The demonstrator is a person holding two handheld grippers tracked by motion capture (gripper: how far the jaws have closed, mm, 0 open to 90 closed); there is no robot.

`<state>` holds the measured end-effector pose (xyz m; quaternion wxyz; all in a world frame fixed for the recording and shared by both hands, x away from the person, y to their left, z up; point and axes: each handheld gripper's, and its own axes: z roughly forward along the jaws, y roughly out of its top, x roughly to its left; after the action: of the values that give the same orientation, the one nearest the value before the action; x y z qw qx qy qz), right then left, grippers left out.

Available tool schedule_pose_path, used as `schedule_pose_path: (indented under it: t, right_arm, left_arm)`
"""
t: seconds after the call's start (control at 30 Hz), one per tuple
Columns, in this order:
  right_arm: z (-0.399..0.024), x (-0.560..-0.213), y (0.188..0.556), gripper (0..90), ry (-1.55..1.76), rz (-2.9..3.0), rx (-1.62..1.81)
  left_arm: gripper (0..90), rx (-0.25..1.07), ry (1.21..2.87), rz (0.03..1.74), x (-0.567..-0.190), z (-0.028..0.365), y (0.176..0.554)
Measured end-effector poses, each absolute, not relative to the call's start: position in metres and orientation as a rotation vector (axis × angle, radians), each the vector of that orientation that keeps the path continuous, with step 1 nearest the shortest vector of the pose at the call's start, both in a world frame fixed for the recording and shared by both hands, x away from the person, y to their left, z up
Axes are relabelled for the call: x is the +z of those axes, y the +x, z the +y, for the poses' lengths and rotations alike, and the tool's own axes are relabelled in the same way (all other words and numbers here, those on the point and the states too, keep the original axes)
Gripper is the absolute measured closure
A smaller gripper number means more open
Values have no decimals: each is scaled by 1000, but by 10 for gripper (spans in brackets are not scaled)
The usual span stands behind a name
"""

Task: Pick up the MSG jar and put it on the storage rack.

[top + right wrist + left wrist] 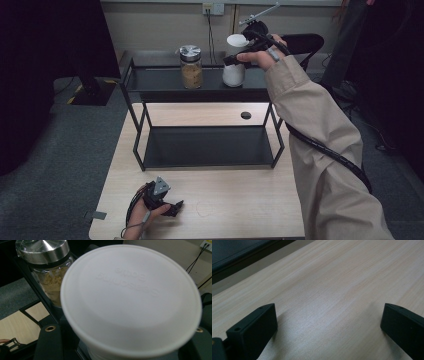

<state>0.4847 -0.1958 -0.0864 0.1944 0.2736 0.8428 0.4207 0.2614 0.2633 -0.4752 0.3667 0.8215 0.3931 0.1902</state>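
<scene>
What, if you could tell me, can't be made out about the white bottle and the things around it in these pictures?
- White bottle: in the right gripper view its lid hides the body and base, so whether it rests on the shelf is unclear.
- Right tongs: in the high view the hand covers the contact with the bottle.
- Lid lettering: faint and upside down, not fully readable.
- Jar: contents too small to identify in the high view.

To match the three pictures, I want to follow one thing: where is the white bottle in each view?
High view: white bottle on the rack's top shelf, upper centre, right gripper shut on it.
Left gripper view: not in it; tabletop between open jaws.
Right gripper view: its lid at centre.
Shared landmark: glass jar beside the bottle.
</scene>
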Motion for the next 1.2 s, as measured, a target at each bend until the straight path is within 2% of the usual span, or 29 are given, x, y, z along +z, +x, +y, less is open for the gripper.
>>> schedule_pose_path:
  t: [0.43,0.57,0.8,1.2]
  right_arm:
    - [-202,-99,486,339,772,2326,1248]
    - [-201,-101,484,308,756,2322,1244]
    - [-201,-105,479,139,753,2301,1271]
    - [-211,-111,463,0,743,2281,1289]
  left_arm:
    - [0,489,2111,1010,-475,263,261]
    - [0,489,2111,1010,-475,263,261]
    - [0,488,2111,1010,-475,263,261]
    - [0,489,2111,1010,-475,263,261]
